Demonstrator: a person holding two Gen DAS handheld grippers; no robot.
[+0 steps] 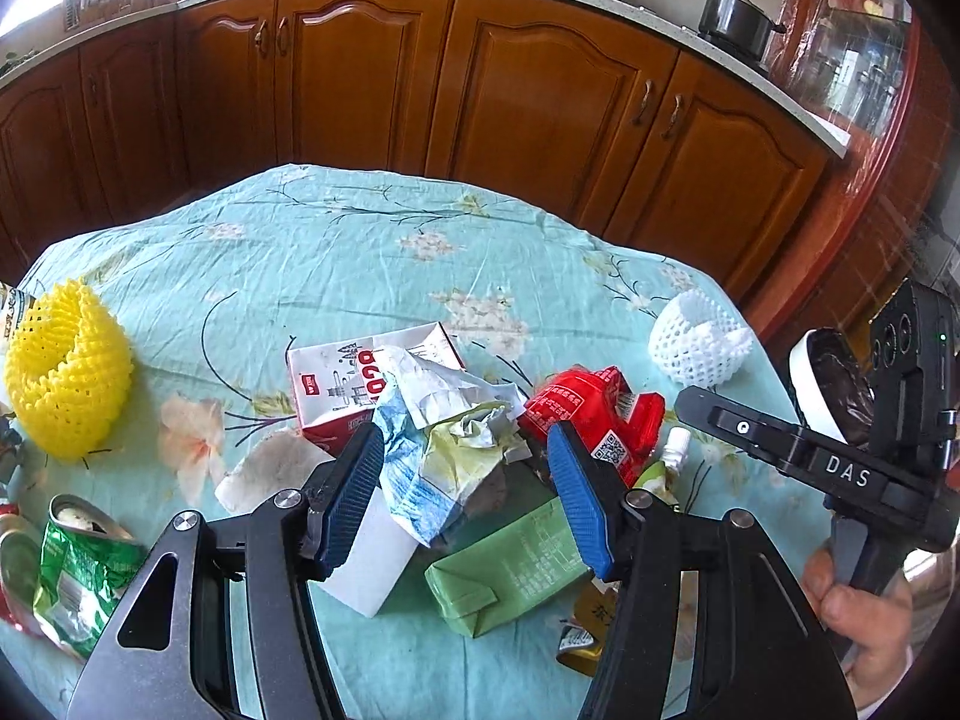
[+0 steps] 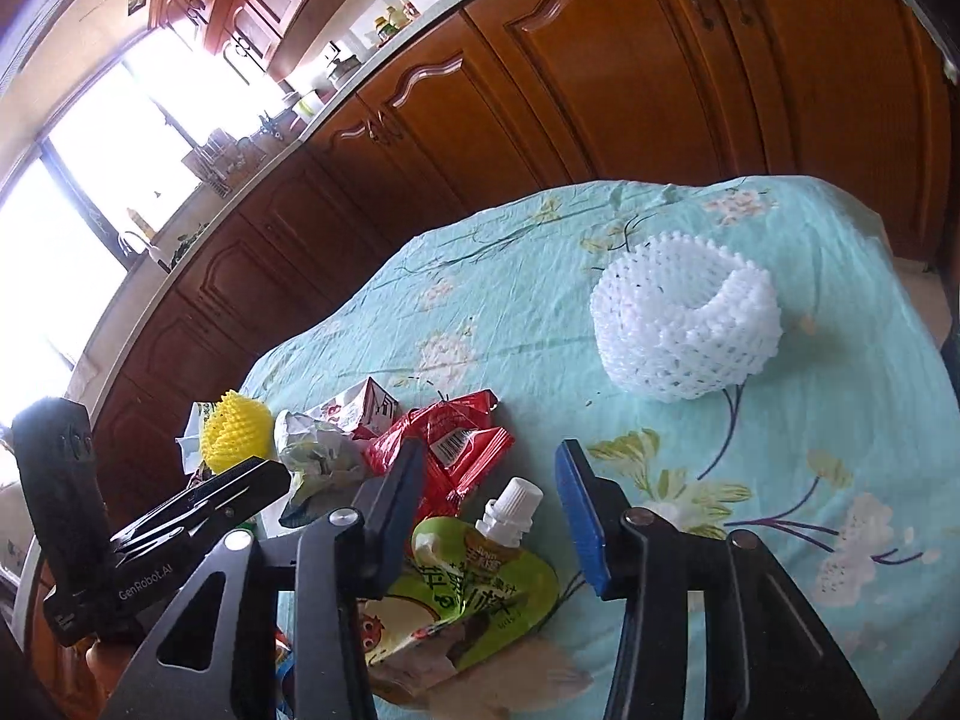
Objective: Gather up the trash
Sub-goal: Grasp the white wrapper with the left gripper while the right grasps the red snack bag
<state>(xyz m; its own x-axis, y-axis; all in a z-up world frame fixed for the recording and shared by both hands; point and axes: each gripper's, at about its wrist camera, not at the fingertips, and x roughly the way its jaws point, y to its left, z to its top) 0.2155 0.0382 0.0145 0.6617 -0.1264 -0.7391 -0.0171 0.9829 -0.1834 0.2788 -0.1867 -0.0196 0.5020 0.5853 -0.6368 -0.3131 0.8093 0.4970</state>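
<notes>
My left gripper [image 1: 465, 483] jaws apart around crumpled wrapper [image 1: 456, 426], frame centre; right gripper [image 2: 489, 513] jaws apart over juice pouch [image 2: 474, 582], lower centre

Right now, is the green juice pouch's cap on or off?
On: the white cap sits on the spout of the green juice pouch, which lies flat on the tablecloth.

"DAS" stands on the right gripper [image 1: 696, 405], "GenRobot.AI" on the left gripper [image 2: 264, 474]

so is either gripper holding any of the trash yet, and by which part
Nothing is held. The left gripper is open around the crumpled paper; the right gripper is open around the juice pouch spout.
</notes>
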